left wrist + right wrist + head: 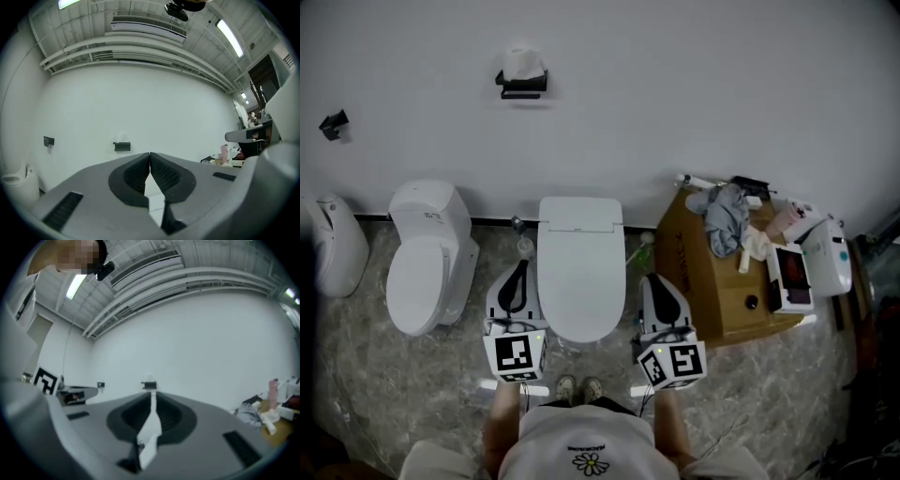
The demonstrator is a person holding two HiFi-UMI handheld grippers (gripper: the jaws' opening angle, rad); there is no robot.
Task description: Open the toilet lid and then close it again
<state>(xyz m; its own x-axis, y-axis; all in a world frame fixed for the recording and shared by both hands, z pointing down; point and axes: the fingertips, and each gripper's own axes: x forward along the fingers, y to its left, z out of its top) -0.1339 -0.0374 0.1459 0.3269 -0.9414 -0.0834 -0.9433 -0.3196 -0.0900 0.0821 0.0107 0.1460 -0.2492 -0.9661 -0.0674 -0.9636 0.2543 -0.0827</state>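
Now left hand-held gripper (522,267), right hand-held gripper (654,279) both closed, empty; two toilets (579,272), lids down.

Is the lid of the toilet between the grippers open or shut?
Shut: the toilet lid lies flat, a smooth white surface with no opening showing in the head view.

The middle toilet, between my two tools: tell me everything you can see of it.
The middle toilet is white, smooth and glossy. Its lid is down, a long oval with a rounded front, behind it a boxy rear section against the wall. It stands on the marbled floor, with the left tool and right tool flanking it, neither touching it.
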